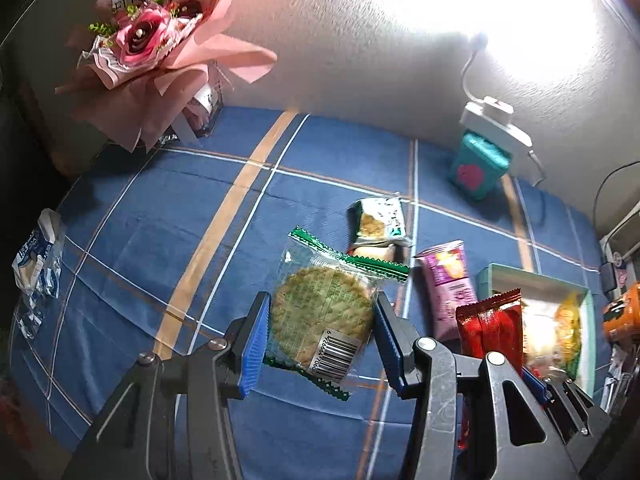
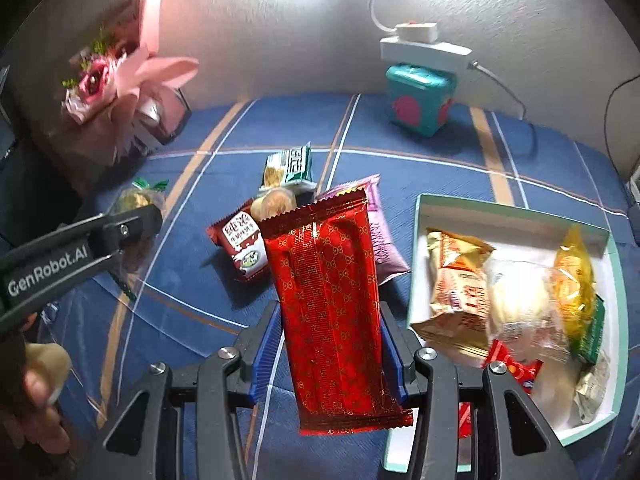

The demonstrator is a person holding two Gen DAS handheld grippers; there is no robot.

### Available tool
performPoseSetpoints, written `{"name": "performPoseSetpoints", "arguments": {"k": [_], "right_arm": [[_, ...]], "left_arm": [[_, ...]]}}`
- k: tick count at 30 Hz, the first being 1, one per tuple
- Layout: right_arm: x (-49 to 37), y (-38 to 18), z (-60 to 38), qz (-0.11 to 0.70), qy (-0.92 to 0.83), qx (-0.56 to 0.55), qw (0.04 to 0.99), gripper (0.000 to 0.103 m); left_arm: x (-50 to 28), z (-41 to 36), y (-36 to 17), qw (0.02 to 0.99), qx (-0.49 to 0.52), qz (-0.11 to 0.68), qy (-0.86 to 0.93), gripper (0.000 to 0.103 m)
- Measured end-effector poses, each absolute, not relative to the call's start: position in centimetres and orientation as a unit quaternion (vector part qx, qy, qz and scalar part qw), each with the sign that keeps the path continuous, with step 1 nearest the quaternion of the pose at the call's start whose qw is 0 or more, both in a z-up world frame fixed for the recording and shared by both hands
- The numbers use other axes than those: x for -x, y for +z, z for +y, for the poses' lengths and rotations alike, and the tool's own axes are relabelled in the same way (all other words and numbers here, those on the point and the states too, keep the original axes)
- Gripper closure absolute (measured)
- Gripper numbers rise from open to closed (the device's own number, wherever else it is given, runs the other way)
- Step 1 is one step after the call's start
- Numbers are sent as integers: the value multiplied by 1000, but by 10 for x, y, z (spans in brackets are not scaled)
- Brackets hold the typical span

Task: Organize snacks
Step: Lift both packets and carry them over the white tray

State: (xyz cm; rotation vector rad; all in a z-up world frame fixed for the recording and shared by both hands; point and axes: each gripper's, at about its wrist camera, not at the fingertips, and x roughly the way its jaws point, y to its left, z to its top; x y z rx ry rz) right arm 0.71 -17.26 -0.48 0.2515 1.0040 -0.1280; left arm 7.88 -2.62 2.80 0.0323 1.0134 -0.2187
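Blown-out lamp glare, dark fisheye edges

"genrobot.ai" on the left tool (image 2: 120,236); barcode digits "6 926644 7060" on the cracker packet (image 1: 324,312)

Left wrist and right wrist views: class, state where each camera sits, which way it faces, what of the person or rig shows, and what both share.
Left wrist: rides the left gripper, facing forward over the blue plaid cloth toward the wall; its fingers clamp a green-edged cracker packet.
Right wrist: rides the right gripper, facing likewise; fingers clamp a red wrapper; the person's left hand shows.
Shared: snack box, teal tin, bouquet.
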Motion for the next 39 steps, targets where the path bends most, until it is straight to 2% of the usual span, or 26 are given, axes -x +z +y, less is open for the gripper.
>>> {"name": "performPoseSetpoints", "arguments": {"k": [12, 27, 39], "right_arm": [[14, 8, -218, 459, -95, -162, 868, 54], [80, 2, -344, 438, -211, -260, 834, 54], [111, -10, -378, 437, -240, -293, 816, 54]], "left_arm": [[-59, -58, 44, 872, -17, 468, -142, 52], [-16, -156, 11, 818, -84, 513, -247, 52], [18, -203, -18, 782, -132, 542, -279, 52]]}}
